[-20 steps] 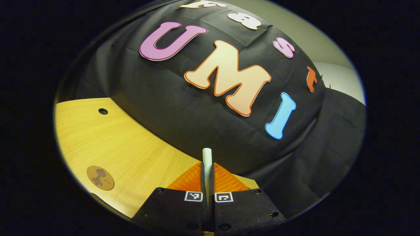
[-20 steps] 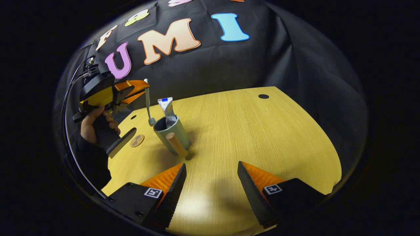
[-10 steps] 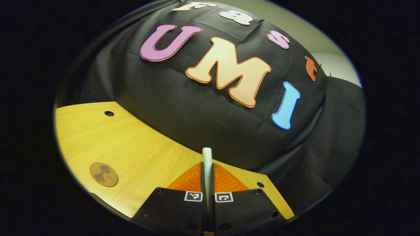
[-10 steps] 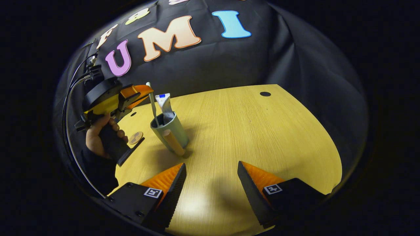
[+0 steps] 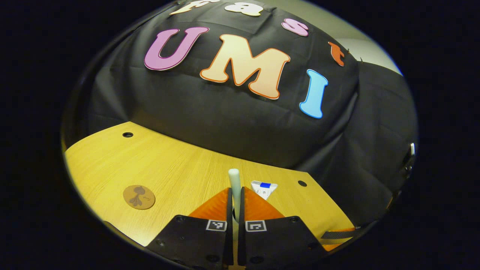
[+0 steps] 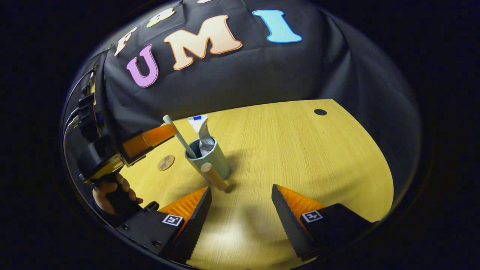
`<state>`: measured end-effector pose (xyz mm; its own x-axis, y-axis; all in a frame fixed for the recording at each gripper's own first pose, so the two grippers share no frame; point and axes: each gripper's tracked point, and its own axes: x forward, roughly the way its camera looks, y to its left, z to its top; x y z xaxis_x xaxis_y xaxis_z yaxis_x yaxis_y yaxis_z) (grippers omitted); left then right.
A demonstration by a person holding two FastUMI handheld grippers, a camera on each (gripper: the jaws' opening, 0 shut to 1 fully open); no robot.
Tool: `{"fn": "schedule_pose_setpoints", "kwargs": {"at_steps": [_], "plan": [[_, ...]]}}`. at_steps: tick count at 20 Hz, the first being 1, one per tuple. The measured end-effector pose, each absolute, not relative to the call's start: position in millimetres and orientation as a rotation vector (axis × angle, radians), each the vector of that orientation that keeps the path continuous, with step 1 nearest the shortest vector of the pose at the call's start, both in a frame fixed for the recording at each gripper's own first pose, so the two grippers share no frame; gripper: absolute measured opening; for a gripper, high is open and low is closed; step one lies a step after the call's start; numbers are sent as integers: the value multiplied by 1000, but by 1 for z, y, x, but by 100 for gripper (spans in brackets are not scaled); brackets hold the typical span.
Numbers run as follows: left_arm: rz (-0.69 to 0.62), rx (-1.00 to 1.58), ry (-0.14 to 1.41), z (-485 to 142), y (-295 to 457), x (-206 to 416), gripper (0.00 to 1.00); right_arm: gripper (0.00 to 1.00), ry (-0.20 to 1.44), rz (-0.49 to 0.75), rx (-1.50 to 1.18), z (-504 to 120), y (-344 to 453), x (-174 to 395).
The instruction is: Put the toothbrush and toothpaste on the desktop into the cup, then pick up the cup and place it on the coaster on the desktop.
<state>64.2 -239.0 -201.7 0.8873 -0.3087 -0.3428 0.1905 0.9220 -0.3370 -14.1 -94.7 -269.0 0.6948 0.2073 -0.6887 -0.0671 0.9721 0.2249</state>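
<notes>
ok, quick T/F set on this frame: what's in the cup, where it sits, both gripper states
1. The toothpaste stands in the cup. True.
2. The cup sits on the coaster. False: it stands on the bare desktop, apart from the coaster.
3. The left gripper is shut on the toothbrush, whose lower end is in the cup. True.
4. The right gripper holds the cup. False: it is open and empty, short of the cup.
5. The cup lies on its side. False: it stands upright.

No readable words or numbers show on any object. The toothpaste (image 6: 202, 131) tube has a small blue patch, its print too small to read. The coaster (image 5: 138, 197) bears a dark figure, no legible text.
</notes>
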Motion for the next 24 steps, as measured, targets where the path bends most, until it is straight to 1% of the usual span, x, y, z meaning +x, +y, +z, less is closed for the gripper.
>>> {"fn": "schedule_pose_setpoints", "kwargs": {"at_steps": [2,4,5,6,7,8,11,12,13,15,16,18,19,20,21,22,23,24], "plan": [[-277,-266,438,-204,-236,51,22,99,811,200,174,-264,-86,-7],[-273,-215,452,-204,-227,40,59,98,849,244,148,-261,-77,-1],[-269,-198,440,-200,-221,35,88,98,860,264,134,-261,-72,3],[-264,-190,431,-196,-214,29,92,99,879,278,113,-261,-68,8],[-262,-184,429,-193,-207,24,93,94,900,286,94,-264,-64,12],[-258,-177,429,-193,-199,19,93,98,922,295,80,-267,-59,16],[-240,-136,444,-192,-164,7,93,98,1014,306,59,-281,-43,22],[-231,-121,441,-190,-151,3,93,94,1044,305,37,-287,-39,23],[-217,-109,441,-190,-136,1,93,99,1067,300,6,-293,-37,27],[-195,-89,452,-191,-110,-5,93,99,1099,288,-49,-302,-34,35],[-175,-81,450,-191,-96,-6,93,94,1113,283,-73,-307,-33,40],[-138,-85,453,-192,-68,-9,93,94,1165,273,-110,-318,-29,44],[-121,-92,456,-193,-55,-11,94,98,1199,273,-126,-325,-27,45],[-101,-100,458,-194,-42,-14,94,98,1223,270,-152,-332,-26,45],[-84,-106,460,-195,-30,-16,91,93,1242,267,-184,-337,-28,47],[-66,-113,463,-196,-20,-18,91,97,1264,273,-205,-339,-27,48],[-50,-120,466,-198,-10,-20,93,90,1286,278,-219,-342,-26,47],[-34,-127,470,-199,0,-22,94,86,1309,283,-228,-346,-24,45]]}}
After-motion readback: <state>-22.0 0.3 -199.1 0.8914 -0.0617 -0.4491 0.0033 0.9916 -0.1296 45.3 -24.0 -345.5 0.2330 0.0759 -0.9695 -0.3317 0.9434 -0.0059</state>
